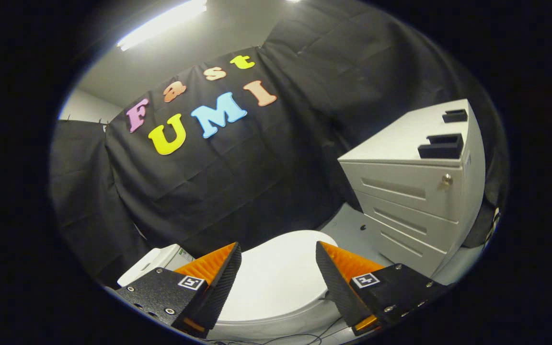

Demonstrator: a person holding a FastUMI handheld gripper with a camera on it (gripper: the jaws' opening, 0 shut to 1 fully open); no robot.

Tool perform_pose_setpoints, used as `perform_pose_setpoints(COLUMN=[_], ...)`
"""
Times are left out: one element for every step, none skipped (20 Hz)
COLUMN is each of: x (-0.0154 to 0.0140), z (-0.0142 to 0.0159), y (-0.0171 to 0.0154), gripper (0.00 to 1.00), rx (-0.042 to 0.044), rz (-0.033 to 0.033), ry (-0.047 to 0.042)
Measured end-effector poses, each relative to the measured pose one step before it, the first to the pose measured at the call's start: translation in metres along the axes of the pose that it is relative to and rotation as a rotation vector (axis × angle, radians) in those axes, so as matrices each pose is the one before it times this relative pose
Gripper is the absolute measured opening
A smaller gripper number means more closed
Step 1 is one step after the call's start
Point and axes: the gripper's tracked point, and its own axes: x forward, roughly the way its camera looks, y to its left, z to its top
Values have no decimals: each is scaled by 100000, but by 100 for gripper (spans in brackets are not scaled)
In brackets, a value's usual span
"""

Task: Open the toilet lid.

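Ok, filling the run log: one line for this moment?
stage: approach | gripper: open, above toilet lid | lid: closed, untouched | cabinet: beyond, beside toilet

Smooth glossy toilet lid (276, 282); matt painted-metal drawer cabinet (410, 201); creased cloth wall (266, 172).

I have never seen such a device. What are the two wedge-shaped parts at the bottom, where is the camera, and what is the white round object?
A person holds a hand tool, a two-finger gripper. The camera rides on it and looks forward along its jaws, so the two wedges you see are those jaws. They stand open and hold nothing. Between and just beyond them is a white toilet with its lid closed; the aim is to lift that lid. Beside the toilet, to one side, stands a white drawer cabinet with a small lock and two dark holders on top. Black cloth forms the booth's wall behind.
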Motion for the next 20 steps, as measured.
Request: perform_pose_setpoints(x=[111,22,89,143,34,103,170,137,-12,4,-86,5,-95,-50,-110,78,210,172,39,44], z=[-902,-889,-581,-826,-574,-578,-517,-528,-357,-278,-232,-254,-417,-218,-128,-68,-276,-260,-714,-709], y=[-844,-727,-820,-804,-684,-820,-750,-632,-507,-598,-538,-491,-414,-417,-360,-564,-432,-502,-525,-578], gripper=[96,96,96,96,96,96,96,96,96,96,96,96,96,96,95,96,96,96,95,95], rx=[3361,2955,2630,2720,2440,2123,2039,1938,1892,1773,1739,1519,875,1006,1143,1608,2903,3439,2816,2694], rz=[-1426,-1561,-1456,-1391,-1223,-1459,-1458,-1106,-1007,-878,-873,-856,-547,-461,-429,-932,-604,-766,-1366,-1103], ry=[1725,793,680,716,435,554,715,309,72,-597,-378,-172,-383,33,-478,-369,72,690,1615,1940])
